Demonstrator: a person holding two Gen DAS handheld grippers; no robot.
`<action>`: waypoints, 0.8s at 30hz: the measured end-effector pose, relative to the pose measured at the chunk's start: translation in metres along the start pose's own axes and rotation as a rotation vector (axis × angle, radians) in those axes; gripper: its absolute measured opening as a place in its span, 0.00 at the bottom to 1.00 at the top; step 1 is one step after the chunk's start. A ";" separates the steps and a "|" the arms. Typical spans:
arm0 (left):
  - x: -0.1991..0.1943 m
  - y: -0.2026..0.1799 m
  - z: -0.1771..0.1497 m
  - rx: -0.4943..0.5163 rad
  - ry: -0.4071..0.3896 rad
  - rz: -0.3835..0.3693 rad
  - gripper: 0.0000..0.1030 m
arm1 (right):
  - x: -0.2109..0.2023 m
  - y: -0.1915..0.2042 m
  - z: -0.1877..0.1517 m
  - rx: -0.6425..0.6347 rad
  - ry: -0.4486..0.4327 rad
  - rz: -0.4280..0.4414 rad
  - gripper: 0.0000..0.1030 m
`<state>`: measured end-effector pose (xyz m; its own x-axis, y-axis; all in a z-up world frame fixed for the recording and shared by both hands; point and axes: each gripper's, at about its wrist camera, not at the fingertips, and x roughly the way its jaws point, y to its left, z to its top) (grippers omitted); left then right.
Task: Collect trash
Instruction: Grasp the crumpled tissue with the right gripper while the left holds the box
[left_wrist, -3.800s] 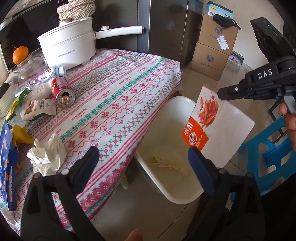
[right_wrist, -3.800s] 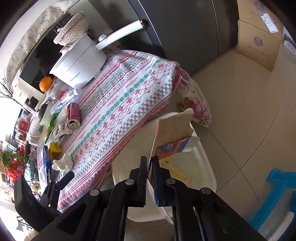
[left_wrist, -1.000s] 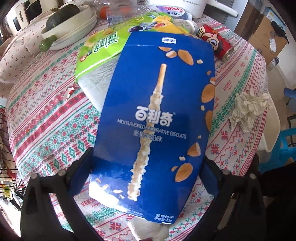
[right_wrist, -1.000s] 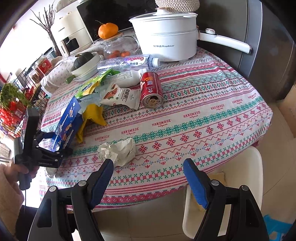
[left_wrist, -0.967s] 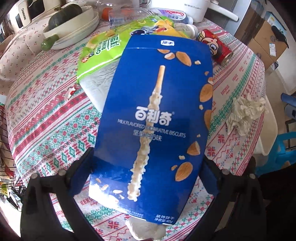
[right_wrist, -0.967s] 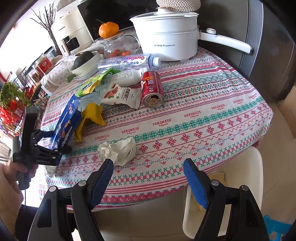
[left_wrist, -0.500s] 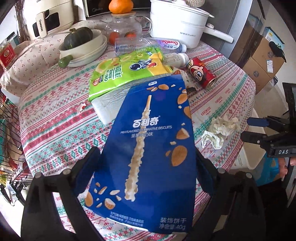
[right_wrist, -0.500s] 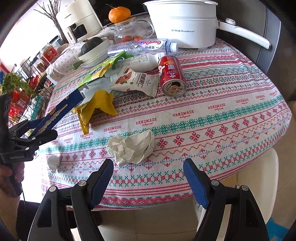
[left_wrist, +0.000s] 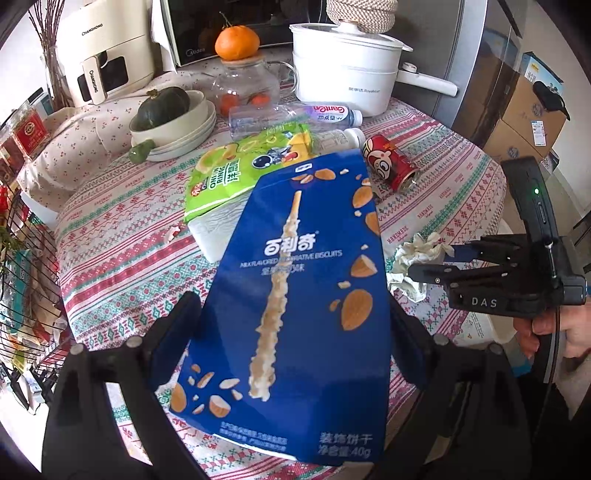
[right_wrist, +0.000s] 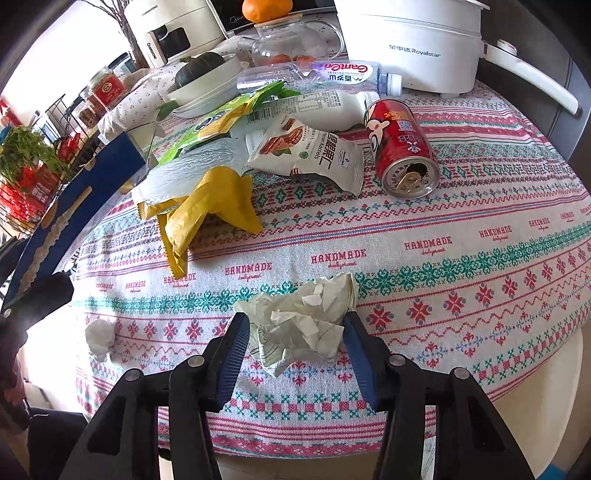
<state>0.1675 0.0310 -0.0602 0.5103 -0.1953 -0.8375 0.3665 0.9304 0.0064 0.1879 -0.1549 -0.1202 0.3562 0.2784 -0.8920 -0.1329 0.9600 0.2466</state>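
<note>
Biscuit box (left_wrist: 295, 295) reads "MILK FLAVORED DECORATIVE BISCUITS".

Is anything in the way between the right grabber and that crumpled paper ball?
Nothing visible. The crumpled paper ball already sits between the right gripper's closing jaws, on bare tablecloth, with the other trash farther back.

Your round desk (right_wrist: 480, 236) wears a woven cloth with red, green and pink bands. Behind it you have a dark microwave oven (left_wrist: 236, 26), a cream air fryer (left_wrist: 107, 55) and a tall grey refrigerator (left_wrist: 476, 74). Brown cardboard boxes (left_wrist: 524, 118) are stacked at the right, and bright daylight enters from your left.
</note>
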 end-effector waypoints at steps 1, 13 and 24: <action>-0.001 -0.001 0.000 0.001 -0.004 0.002 0.91 | 0.001 0.000 0.002 0.002 -0.005 0.003 0.41; -0.008 -0.025 0.007 0.029 -0.042 -0.020 0.91 | -0.029 -0.015 0.005 0.043 -0.046 0.014 0.22; -0.007 -0.117 0.015 0.179 -0.043 -0.164 0.91 | -0.116 -0.096 -0.023 0.200 -0.173 -0.048 0.22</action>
<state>0.1332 -0.0816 -0.0470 0.4639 -0.3560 -0.8112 0.5772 0.8161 -0.0281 0.1378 -0.2805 -0.0490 0.5123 0.2168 -0.8310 0.0677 0.9544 0.2908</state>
